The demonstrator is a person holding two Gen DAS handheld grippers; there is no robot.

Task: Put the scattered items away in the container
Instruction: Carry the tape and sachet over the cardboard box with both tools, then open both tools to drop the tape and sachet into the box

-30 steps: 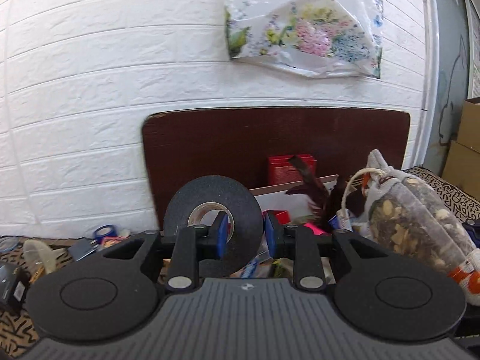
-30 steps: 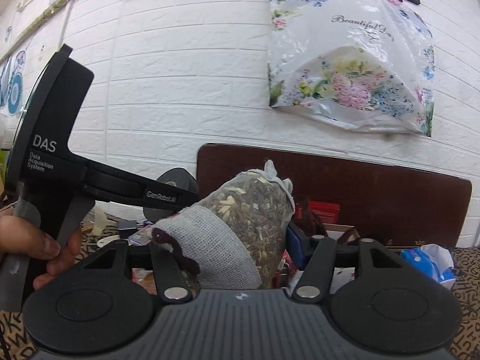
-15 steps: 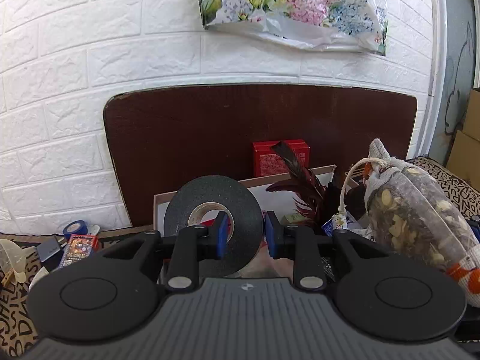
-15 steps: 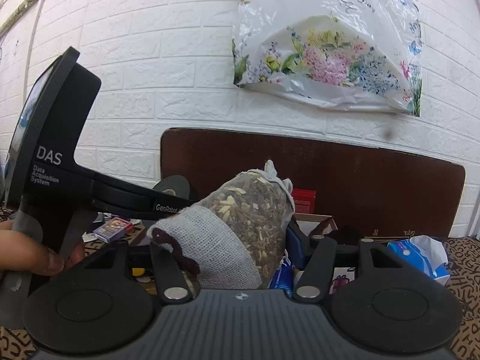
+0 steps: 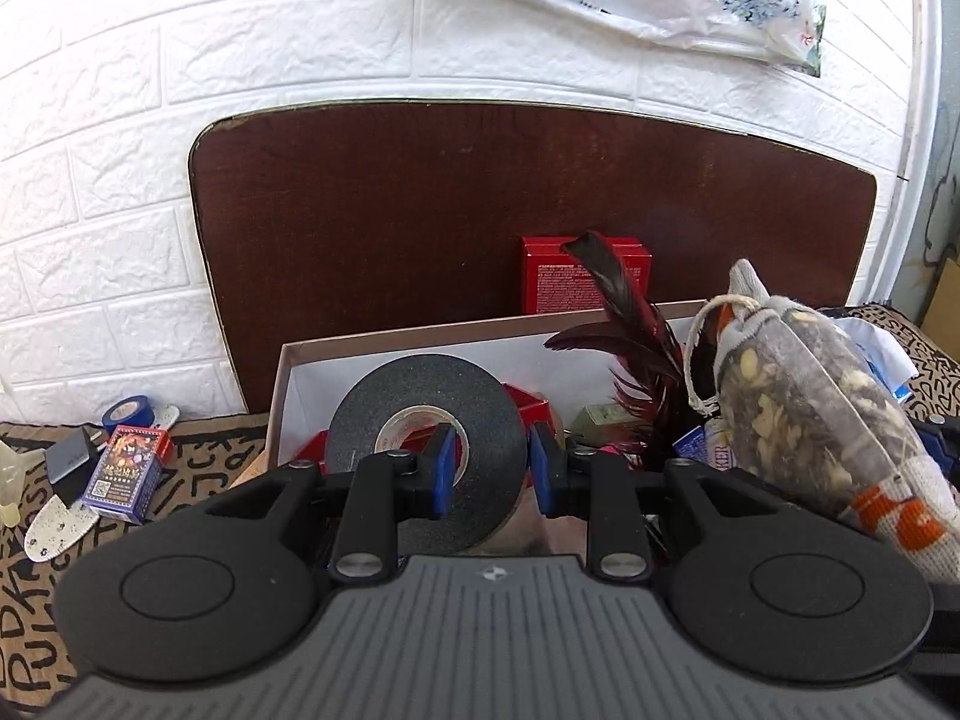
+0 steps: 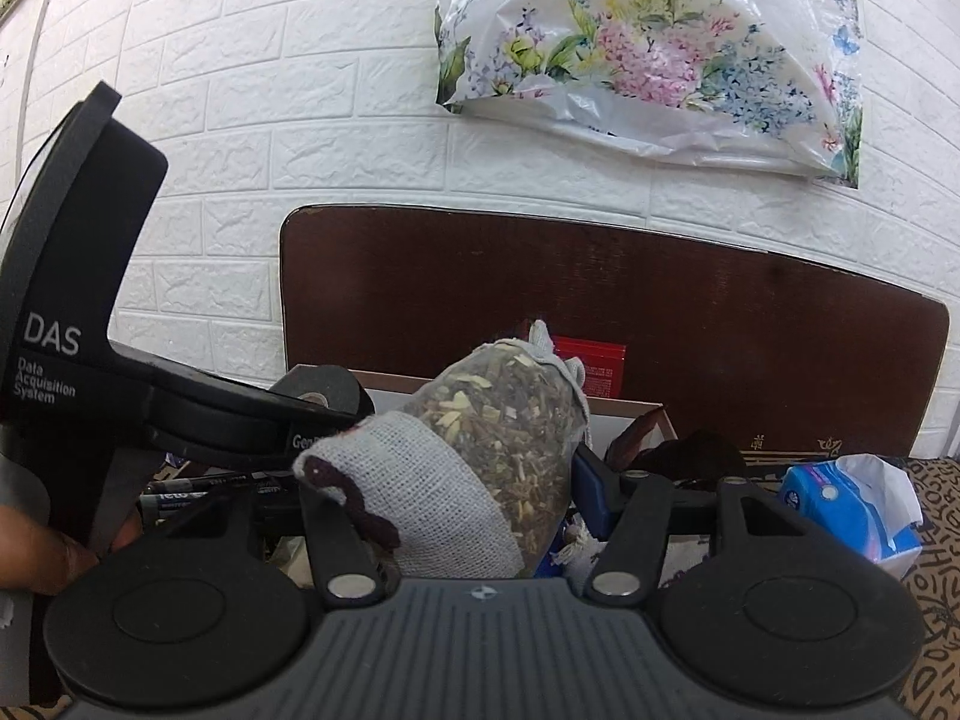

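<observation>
My left gripper [image 5: 489,468] is shut on a black tape roll [image 5: 420,450], one finger through its core, and holds it over the near left part of the white cardboard box [image 5: 288,372]. My right gripper [image 6: 468,480] is shut on a mesh sachet of dried herbs [image 6: 480,450] and holds it above the box; the sachet also shows at the right of the left wrist view [image 5: 804,420]. The tape roll [image 6: 324,387] and the left gripper body [image 6: 90,360] show at the left of the right wrist view. The box holds dark red feathers [image 5: 636,354], red packets and other small items.
A card box [image 5: 126,465], a blue tape roll [image 5: 129,411], a dark block [image 5: 72,453] and a white speckled piece [image 5: 57,531] lie on the patterned mat left of the box. A brown board [image 5: 480,210] leans on the brick wall. A tissue pack [image 6: 852,498] lies right.
Both grippers have moved forward and tilted down toward the box with their loads still held. The box's inside now shows under the tape roll.
</observation>
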